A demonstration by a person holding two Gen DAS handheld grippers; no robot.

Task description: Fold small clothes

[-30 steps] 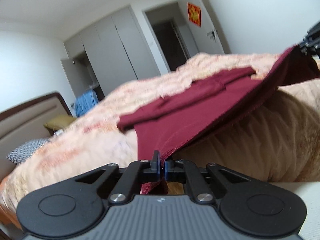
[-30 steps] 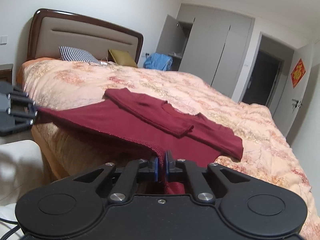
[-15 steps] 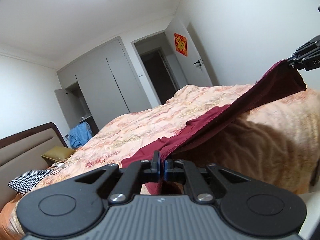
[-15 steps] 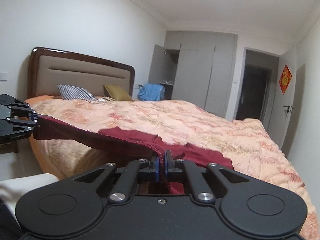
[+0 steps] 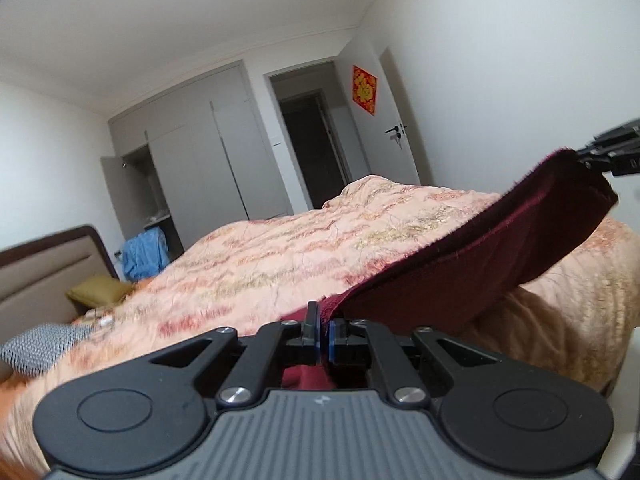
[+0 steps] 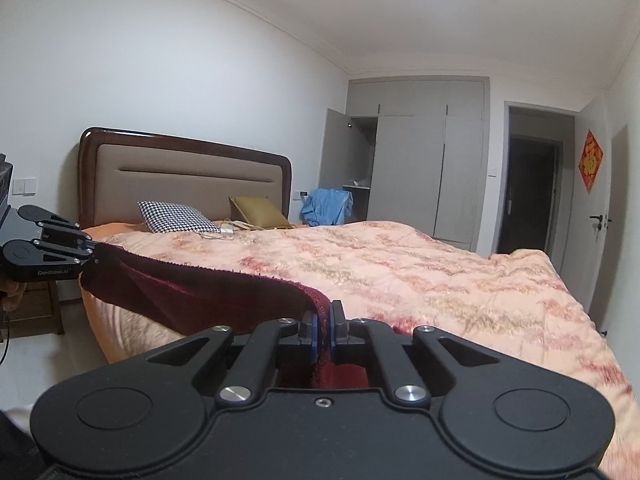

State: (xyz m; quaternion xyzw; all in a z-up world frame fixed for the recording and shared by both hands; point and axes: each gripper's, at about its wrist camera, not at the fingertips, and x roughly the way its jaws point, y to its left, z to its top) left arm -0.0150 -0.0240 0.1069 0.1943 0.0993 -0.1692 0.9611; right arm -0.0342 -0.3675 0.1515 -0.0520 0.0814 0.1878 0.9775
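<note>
A dark red garment [image 5: 472, 264] is lifted by its hem above the near edge of the bed, stretched in a sagging band between both grippers. My left gripper [image 5: 323, 330] is shut on one hem corner. The right gripper [image 5: 580, 159] shows at the far right of the left wrist view, clamped on the other corner. In the right wrist view the right gripper [image 6: 322, 326] pinches the red garment [image 6: 208, 292], and the left gripper [image 6: 93, 249] holds the far end at the left edge. The rest of the garment is hidden below the raised band.
The bed is covered by a peach patterned quilt [image 6: 420, 272], with a brown headboard [image 6: 180, 184], a checked pillow [image 6: 176, 216] and an olive pillow [image 6: 260, 206]. Blue clothing [image 6: 328, 206] lies by the open grey wardrobe [image 6: 420, 152]. A dark doorway [image 6: 532, 192] stands at the right.
Both grippers have risen with the hem, lifting the garment's near edge off the quilt. The folded sleeves and body seen a second ago are now out of sight behind the raised band.
</note>
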